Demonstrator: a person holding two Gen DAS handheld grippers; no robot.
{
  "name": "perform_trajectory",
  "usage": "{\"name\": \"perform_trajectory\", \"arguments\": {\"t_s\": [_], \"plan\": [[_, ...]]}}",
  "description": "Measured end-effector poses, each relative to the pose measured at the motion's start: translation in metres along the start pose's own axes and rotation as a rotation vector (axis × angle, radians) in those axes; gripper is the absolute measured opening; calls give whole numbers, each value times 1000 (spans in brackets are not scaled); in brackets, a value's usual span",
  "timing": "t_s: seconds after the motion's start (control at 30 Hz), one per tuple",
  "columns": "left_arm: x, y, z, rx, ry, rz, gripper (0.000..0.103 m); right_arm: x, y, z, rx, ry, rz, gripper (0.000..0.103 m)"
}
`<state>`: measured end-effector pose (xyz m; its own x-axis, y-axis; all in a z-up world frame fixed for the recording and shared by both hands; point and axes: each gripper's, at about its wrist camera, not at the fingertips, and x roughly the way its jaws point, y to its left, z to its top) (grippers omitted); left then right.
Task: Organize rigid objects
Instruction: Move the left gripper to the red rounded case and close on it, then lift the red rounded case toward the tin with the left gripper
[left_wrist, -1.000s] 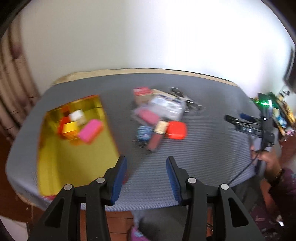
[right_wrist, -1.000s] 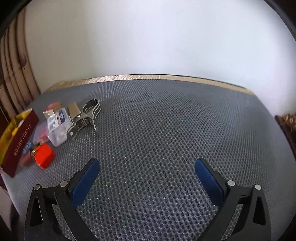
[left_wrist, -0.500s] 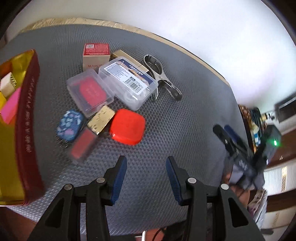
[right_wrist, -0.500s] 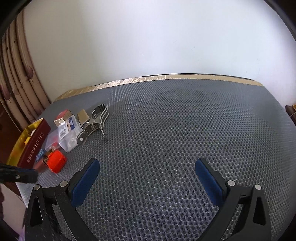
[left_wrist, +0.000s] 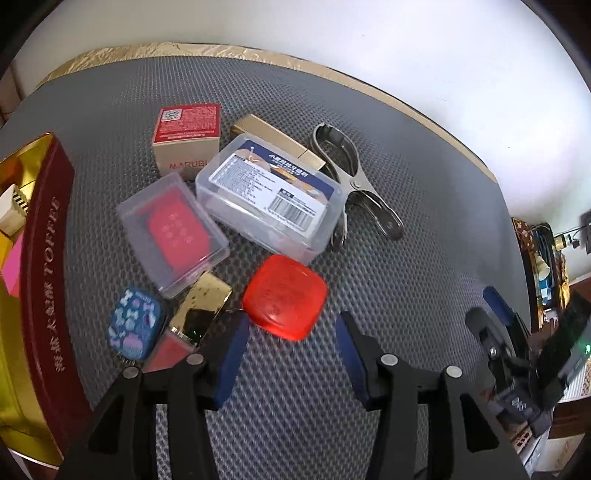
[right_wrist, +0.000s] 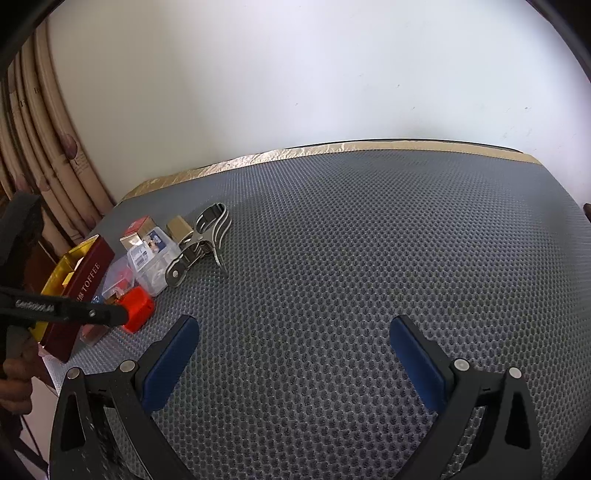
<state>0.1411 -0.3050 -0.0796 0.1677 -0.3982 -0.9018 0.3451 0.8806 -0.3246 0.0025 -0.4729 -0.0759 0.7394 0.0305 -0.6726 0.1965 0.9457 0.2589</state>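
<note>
Above red case (left_wrist: 285, 297), left claw (left_wrist: 290, 341) (parted).

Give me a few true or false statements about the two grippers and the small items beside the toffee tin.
1. The left gripper is open, holding nothing. True.
2. The flat red square case lies inside the maroon toffee tin. False: it lies on the grey mat.
3. The metal spring clamp lies beside the labelled clear plastic box. True.
4. The right gripper grips the clamp. False: it is open over bare mat.

Grey mesh mat (right_wrist: 351, 258), white wall (right_wrist: 295, 74)
</note>
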Motion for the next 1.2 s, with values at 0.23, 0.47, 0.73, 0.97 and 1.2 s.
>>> {"name": "perform_trajectory", "arguments": {"t_s": [0.23,0.47,0.73,0.97,1.2], "plan": [[23,-12,24,52,25,2,55,4,4,-1,-2,9,7,103],[28,-28,23,173,4,42,56,8,7,0,-4,17,12,103],[38,-50,20,199,-42,114,59,13,9,0,-7,29,19,103],[30,-50,1,193,-85,100,49,15,8,0,-5,35,26,103],[10,-41,-33,131,-96,7,49,19,7,1,4,49,20,103]]}}
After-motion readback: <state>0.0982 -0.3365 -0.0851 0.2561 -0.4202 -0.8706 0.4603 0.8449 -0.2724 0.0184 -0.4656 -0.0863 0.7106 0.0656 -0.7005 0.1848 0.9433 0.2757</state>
